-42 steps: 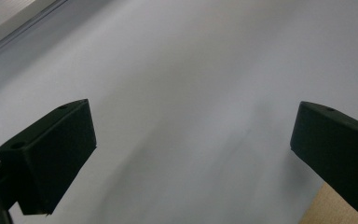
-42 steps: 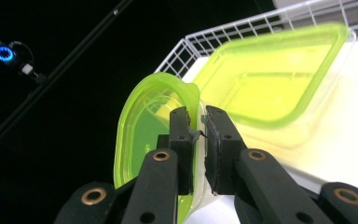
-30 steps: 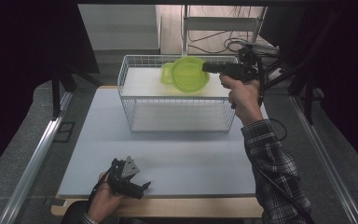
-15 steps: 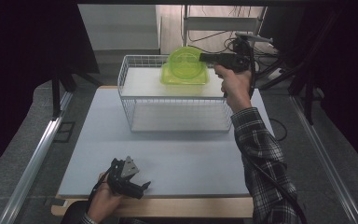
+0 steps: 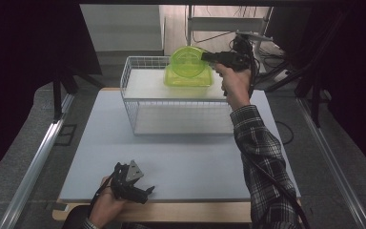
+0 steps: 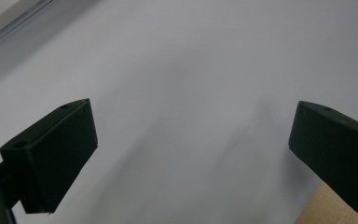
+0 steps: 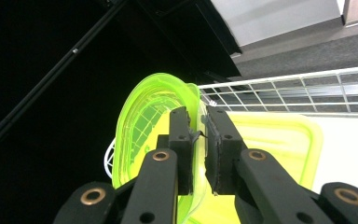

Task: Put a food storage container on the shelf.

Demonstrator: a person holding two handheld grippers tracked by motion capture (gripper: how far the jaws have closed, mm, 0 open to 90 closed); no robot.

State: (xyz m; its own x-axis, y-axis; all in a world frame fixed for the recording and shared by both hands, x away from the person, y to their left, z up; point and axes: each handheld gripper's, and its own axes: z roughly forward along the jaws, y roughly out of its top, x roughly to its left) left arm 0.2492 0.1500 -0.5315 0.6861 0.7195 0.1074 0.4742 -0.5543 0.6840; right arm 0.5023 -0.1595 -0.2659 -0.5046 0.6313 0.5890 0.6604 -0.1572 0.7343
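A translucent green bowl (image 5: 187,58) stands tilted on edge above the far right of a white wire basket (image 5: 171,102). My right gripper (image 5: 205,57) is shut on its rim. In the right gripper view the two jaws pinch the bowl's rim (image 7: 149,121) between them, so the gripper (image 7: 196,135) grips it firmly. Beneath the bowl, a square yellow-green container (image 5: 189,80) lies in the basket, and it also appears behind the jaws (image 7: 279,140). My left gripper (image 5: 143,192) rests low near the table's front edge, its jaws wide apart (image 6: 191,149) with nothing between them.
The basket's wire rim (image 7: 307,86) runs behind the bowl. A pale grey mat (image 5: 186,162) covers the table, with a wooden edge (image 6: 317,210) at the front. Cables and a metal stand (image 5: 248,33) sit behind the basket. A rail (image 5: 38,162) lines the left side.
The right gripper has raised the green bowl and turned it more upright over the basket's far right. The left gripper has stayed in place.
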